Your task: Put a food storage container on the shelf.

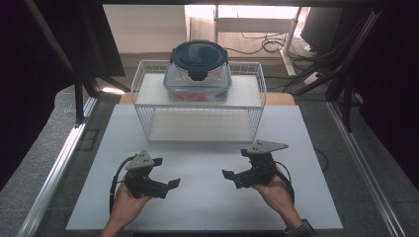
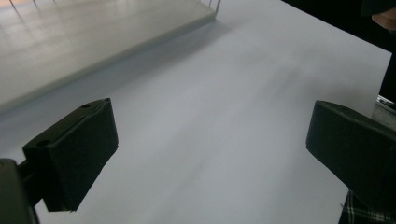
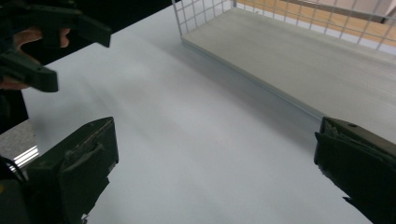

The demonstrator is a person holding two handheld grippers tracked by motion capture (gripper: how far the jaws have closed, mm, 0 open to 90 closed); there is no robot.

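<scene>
Container atop wire shelf; white board bare between claws.

Two grippers are in hand: the left gripper and the right gripper, each with two black jaws standing wide apart with nothing between them, so four jaws in all. Two hands hold them, one hand under the left gripper and one hand under the right. Ahead of the fingertips stands one white wire rack with two shelves, one upper and one lower. On the upper shelf, well beyond both grippers, sits one clear container closed by one dark round lid. One white board lies under both grippers.
</scene>
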